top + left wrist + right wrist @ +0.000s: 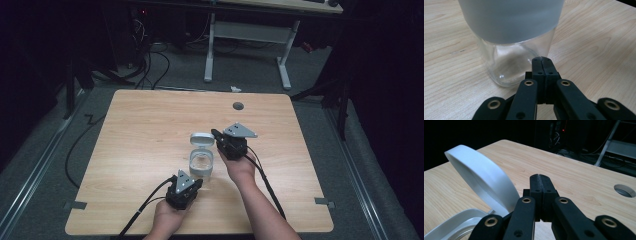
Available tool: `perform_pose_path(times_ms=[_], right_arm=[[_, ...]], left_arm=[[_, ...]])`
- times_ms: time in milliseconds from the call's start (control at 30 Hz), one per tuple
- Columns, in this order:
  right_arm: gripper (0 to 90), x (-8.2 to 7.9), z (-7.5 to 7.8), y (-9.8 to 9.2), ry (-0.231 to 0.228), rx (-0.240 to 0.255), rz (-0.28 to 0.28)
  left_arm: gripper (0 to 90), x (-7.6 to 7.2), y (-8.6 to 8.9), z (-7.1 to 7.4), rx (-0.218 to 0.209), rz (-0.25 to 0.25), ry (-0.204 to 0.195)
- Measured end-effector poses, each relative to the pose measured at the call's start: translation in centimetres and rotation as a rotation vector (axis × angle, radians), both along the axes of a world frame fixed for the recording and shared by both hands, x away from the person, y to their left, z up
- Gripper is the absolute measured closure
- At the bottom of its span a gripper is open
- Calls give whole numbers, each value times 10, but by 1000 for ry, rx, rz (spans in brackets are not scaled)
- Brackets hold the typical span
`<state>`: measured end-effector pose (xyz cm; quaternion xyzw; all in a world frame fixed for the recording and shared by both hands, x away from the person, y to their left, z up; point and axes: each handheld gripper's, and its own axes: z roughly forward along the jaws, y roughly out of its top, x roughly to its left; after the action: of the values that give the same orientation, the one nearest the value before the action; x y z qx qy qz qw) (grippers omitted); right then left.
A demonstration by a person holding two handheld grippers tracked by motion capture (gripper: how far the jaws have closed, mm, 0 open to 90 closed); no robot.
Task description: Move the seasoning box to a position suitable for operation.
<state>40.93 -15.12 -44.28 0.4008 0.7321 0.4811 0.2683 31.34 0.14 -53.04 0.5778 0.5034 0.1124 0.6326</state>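
A clear glass jar (201,165) with a grey band round its top is sat near the middle of the wooden bench (140,140), a bit toward the near edge. Its white lid (202,139) is flipped up on the far side, tilted open.

The left gripper (194,183) is held at the jar's near side, and in the left gripper view its jaws are seen pressed fully together, nothing between them, tips just beside the glass base; actual contact can't really be made out.

The right gripper (215,133) is parked just right of the raised lid. Its jaws are closed tight on nothing too, with the lid's rim right next to them.

A round cable hole (238,105) is cut near the far edge.
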Motion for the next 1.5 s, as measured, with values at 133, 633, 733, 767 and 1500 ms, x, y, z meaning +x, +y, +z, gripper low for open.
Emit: perform_pose_path(times_ms=[133,633,733,767,1500], right_arm=[[900,-5,-2,1,3,1,5],[898,-43,-16,-12,1,18,19],[898,-40,-8,-14,-12,38,7],[898,-38,-5,-13,-18,41,7],[876,-60,-9,-24,-14,7,-10]], left_arm=[[900,1,0,1,-7,1,0],[900,-2,-6,-2,8,-16,2],[900,-2,-6,-2,13,-19,-1],[900,-2,-6,-1,9,-17,0],[866,-10,31,4,24,7,-8]])
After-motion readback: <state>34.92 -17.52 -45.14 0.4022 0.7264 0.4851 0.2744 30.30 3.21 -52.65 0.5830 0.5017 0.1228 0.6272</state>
